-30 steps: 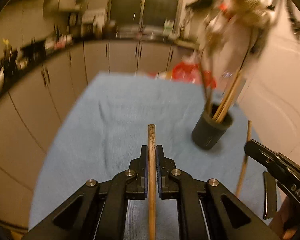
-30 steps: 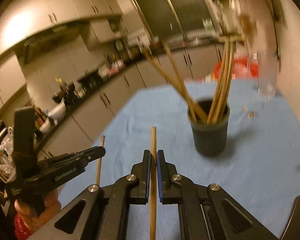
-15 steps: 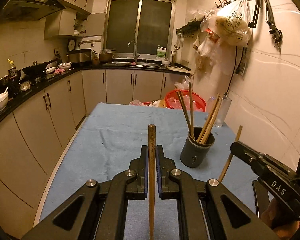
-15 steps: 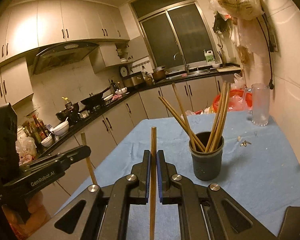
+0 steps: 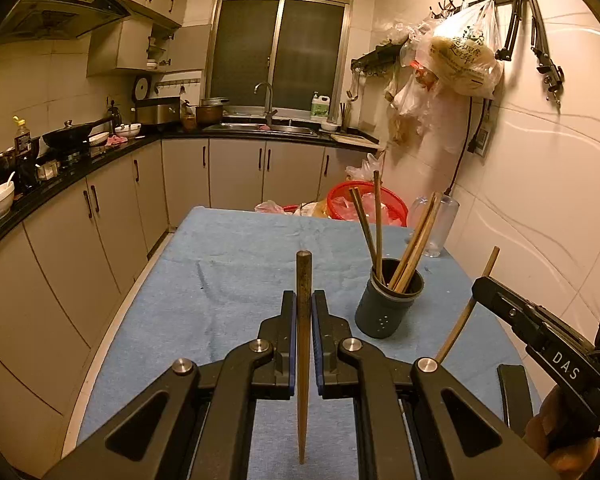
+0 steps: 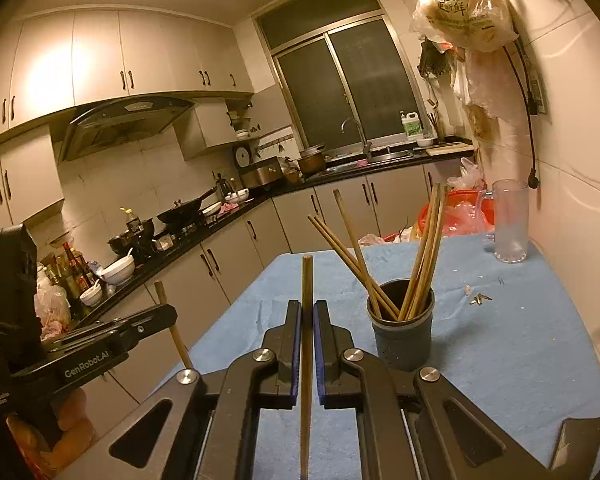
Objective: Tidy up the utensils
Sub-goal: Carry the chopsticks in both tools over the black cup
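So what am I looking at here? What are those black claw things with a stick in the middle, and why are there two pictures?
No robot here: a person holds a clamp-like tool in each hand, each with a camera looking along its two fingers, hence two pictures. The left gripper is shut on a wooden chopstick; the right gripper is shut on another chopstick. Each camera also catches the other tool at its edge. Ahead is a table under a blue cloth. On it stand a dark holder, already holding several chopsticks, and a clear glass mug by the wall.
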Motion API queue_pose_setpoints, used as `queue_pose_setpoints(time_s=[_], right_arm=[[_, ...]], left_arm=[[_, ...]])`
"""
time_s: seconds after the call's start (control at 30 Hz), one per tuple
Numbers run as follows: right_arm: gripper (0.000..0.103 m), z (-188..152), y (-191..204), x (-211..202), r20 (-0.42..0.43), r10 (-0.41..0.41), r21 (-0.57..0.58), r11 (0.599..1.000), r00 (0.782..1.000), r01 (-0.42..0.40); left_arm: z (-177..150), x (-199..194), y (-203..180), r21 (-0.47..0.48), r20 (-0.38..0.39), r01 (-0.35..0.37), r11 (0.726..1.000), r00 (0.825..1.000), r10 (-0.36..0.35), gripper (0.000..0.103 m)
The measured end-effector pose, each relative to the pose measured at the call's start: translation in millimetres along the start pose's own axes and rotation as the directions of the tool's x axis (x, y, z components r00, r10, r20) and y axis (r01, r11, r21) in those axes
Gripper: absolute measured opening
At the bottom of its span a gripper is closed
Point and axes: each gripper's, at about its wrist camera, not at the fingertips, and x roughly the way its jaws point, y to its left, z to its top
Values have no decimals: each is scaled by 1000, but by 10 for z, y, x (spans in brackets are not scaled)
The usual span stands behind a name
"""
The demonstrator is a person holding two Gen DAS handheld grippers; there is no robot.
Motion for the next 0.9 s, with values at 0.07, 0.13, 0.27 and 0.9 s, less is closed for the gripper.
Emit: queue_pose_setpoints(time_s=[0.07,0.13,0.27,0.9], right_arm=[[6,6,-11,-11,0,0,3,1000,1000,0],[6,14,-19,-33,5,-4,6,1000,1000,4],[6,57,-50,-71,13,-16,7,1000,1000,16],[6,173,-243,-250,56,-46,52,998,997,43]], left_arm=[[5,-2,-3,0,0,-1,1000,1000,1,7],[12,5,-14,3,-3,1,1000,1000,-1,7],[51,5,-44,16,-9,7,1000,1000,-7,7],[76,65,-197,61,-7,7,998,1000,-6,7]])
